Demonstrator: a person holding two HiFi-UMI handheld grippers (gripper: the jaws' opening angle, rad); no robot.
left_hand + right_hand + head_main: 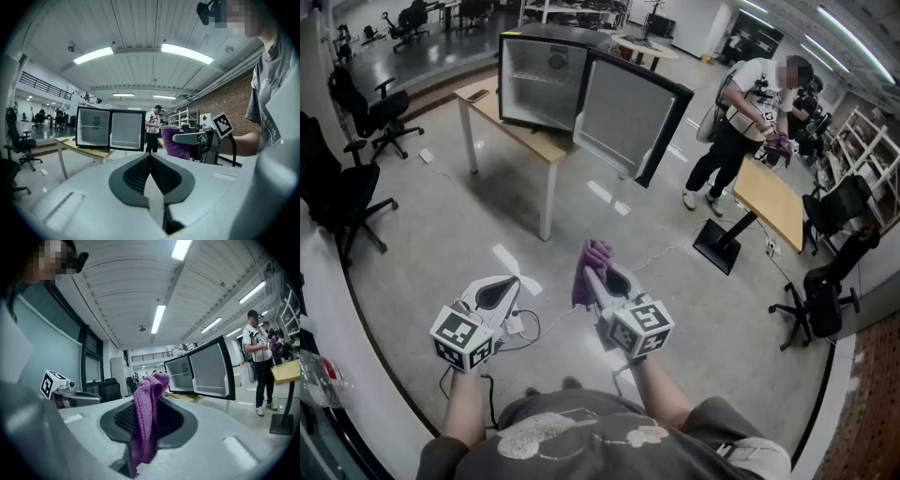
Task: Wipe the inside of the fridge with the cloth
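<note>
I am standing on the open floor, well apart from the fridge [546, 80], and holding both grippers out low in front of me. My right gripper [598, 279] is clamping its jaws on the purple cloth [592, 264], which is bunching up above the jaw tips and hanging down between the pads. My left gripper [502, 291] is carrying nothing, its jaws pressing together with no thing between them. The fridge is sitting on a wooden table [539, 145], filling most of the top toward the right-hand edge. Its door [623, 122] is hanging wide open past that edge, showing a bare white interior. Off to the right, another person [741, 122] is standing beside a second table [769, 192].
</note>
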